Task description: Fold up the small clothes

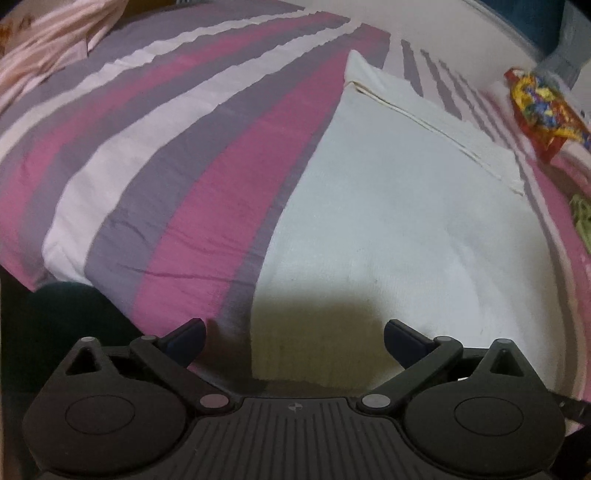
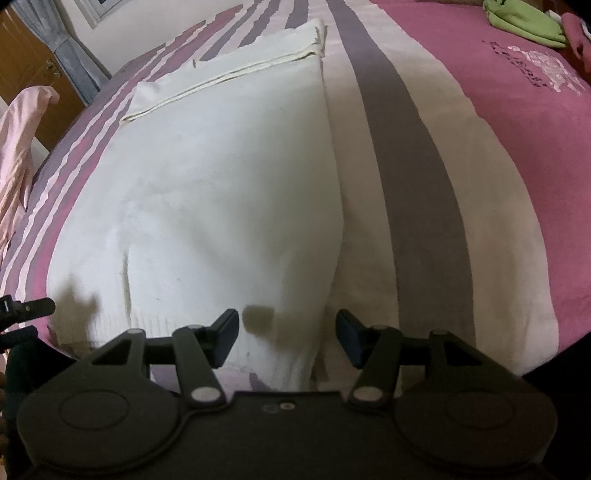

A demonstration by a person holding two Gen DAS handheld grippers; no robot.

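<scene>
A white knitted garment (image 1: 399, 221) lies flat on the striped bedspread (image 1: 177, 155); it also shows in the right wrist view (image 2: 221, 184), with a hemmed edge at its far end. My left gripper (image 1: 294, 341) is open and empty, just above the garment's near left corner. My right gripper (image 2: 287, 334) is open and empty, over the garment's near right corner and ribbed hem. The tip of the left gripper (image 2: 26, 310) shows at the left edge of the right wrist view.
A pink cloth (image 1: 40, 40) lies at the far left, also in the right wrist view (image 2: 18, 147). A colourful packet (image 1: 543, 110) sits at the right. A green garment (image 2: 521, 22) lies far right. A wooden door (image 2: 33, 70) and curtain stand behind the bed.
</scene>
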